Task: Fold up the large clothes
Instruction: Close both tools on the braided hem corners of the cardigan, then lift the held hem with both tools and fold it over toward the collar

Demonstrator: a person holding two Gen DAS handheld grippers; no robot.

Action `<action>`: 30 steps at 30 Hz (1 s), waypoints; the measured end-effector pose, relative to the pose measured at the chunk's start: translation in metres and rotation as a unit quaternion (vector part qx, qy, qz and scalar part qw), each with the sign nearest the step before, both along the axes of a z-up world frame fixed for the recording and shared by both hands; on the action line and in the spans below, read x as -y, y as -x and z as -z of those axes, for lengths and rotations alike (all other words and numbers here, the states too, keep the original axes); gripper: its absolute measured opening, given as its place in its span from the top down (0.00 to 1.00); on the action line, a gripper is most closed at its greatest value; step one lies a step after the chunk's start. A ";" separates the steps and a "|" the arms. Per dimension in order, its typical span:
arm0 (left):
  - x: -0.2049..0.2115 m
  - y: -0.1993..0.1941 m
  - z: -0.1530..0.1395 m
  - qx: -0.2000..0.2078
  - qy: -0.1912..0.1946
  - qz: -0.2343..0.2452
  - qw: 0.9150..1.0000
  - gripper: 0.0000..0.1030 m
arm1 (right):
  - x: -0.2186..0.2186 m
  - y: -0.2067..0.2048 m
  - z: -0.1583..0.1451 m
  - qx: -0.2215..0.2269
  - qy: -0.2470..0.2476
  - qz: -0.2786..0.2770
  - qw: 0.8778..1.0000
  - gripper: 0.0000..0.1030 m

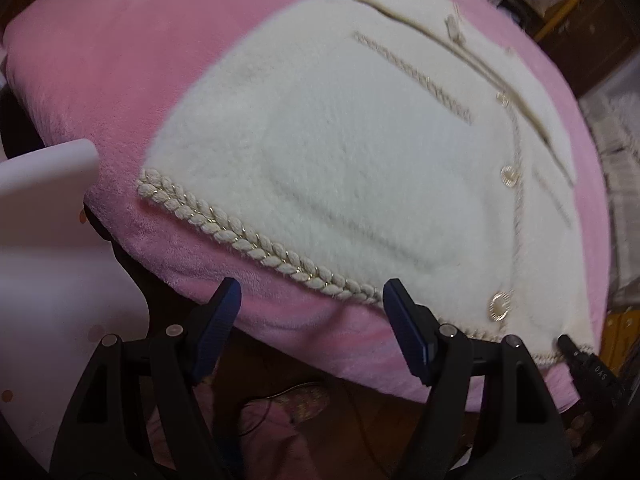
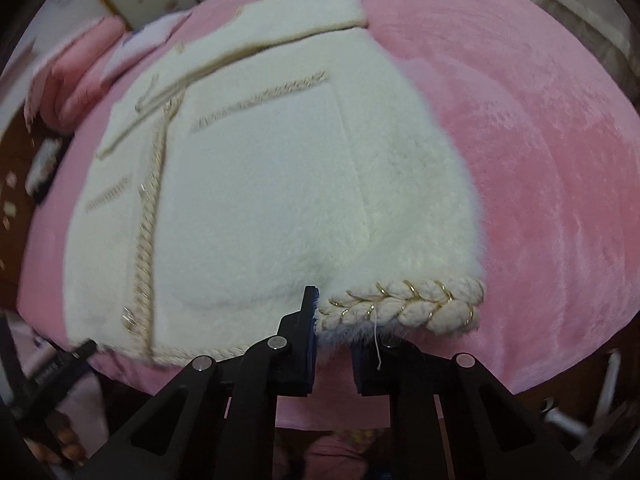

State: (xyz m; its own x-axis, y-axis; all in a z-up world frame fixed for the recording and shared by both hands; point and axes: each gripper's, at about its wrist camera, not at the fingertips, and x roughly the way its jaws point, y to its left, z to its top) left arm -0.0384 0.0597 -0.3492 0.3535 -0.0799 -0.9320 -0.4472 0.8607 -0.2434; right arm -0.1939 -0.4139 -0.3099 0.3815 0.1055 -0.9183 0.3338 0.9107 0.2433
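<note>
Two views, taken in turn. Left wrist: the left gripper (image 1: pixel 312 320) hangs spread and empty at the lower centre, just off the braided hem (image 1: pixel 256 246) of the cream fuzzy jacket (image 1: pixel 340 152), which lies flat on the pink blanket (image 1: pixel 100 60) (white lettering on a black tool at lower right is too blurred to read). Right wrist: the right gripper (image 2: pixel 334 340) pinches the hem's corner at the lower centre — I'd lift both corners evenly, keeping the fold square.

You're looking at a fluffy, matt cream jacket (image 1: pixel 340 168) with rope-like braided trim (image 2: pixel 404 304) at six o'clock, glossy buttons (image 1: pixel 509 176), on plush pink blanket (image 2: pixel 540 140).
</note>
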 end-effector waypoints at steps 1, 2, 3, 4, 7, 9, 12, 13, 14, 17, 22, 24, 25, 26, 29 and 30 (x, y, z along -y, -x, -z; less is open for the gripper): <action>-0.004 0.001 -0.002 0.006 0.007 -0.005 1.000 0.31 | 0.005 0.002 -0.005 0.008 -0.021 0.016 1.000 0.88; -0.010 0.002 -0.003 0.013 0.018 -0.013 1.000 0.31 | 0.009 0.004 -0.011 0.018 -0.040 0.029 0.999 0.88; -0.014 0.005 -0.002 0.020 0.033 -0.023 0.999 0.31 | 0.012 0.005 -0.016 0.026 -0.054 0.039 0.997 0.89; -0.018 0.008 0.000 0.025 0.052 -0.030 0.998 0.31 | 0.015 0.005 -0.023 0.033 -0.066 0.046 0.996 0.89; -0.023 0.016 0.008 0.027 0.106 -0.042 0.993 0.29 | 0.016 0.001 -0.044 0.054 -0.095 0.060 0.992 0.89; -0.026 0.022 0.013 0.032 0.128 -0.052 0.990 0.28 | 0.017 -0.006 -0.059 0.066 -0.106 0.063 0.990 0.89; -0.025 0.029 0.016 0.052 0.149 -0.068 0.985 0.26 | 0.012 -0.015 -0.078 0.085 -0.126 0.072 0.986 0.89; -0.027 0.031 0.018 0.055 0.160 -0.075 0.983 0.25 | 0.012 -0.019 -0.085 0.093 -0.136 0.076 0.983 0.89; -0.028 0.032 0.021 0.057 0.176 -0.083 0.979 0.25 | 0.010 -0.024 -0.090 0.098 -0.142 0.077 0.982 0.89; -0.029 0.037 0.036 0.055 0.208 -0.104 0.971 0.24 | 0.005 -0.041 -0.112 0.113 -0.151 0.072 0.980 0.89; -0.048 0.046 0.053 0.065 0.247 -0.143 0.956 0.24 | -0.003 -0.059 -0.148 0.147 -0.153 0.062 0.975 0.89; -0.052 0.043 0.055 0.077 0.252 -0.156 0.952 0.24 | -0.006 -0.066 -0.159 0.147 -0.157 0.055 0.975 0.89; -0.056 0.040 0.054 0.084 0.248 -0.160 0.952 0.24 | -0.006 -0.070 -0.164 0.146 -0.160 0.054 0.975 0.89; -0.059 0.036 0.053 0.091 0.240 -0.164 0.952 0.24 | -0.006 -0.073 -0.168 0.145 -0.163 0.053 0.974 0.89; -0.083 0.024 0.046 0.118 0.214 -0.199 0.949 0.24 | -0.004 -0.075 -0.178 0.142 -0.164 0.050 0.975 0.89; -0.092 0.021 0.044 0.116 0.210 -0.219 0.946 0.26 | -0.003 -0.072 -0.179 0.140 -0.164 0.049 0.975 0.89</action>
State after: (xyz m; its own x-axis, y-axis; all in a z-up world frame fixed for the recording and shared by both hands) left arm -0.0590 0.1521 -0.3933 0.6299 -0.2231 -0.7439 -0.6312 0.4110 -0.6578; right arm -0.1223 -0.4112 -0.1307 0.6350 0.3268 -0.7000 0.2948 0.7351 0.6105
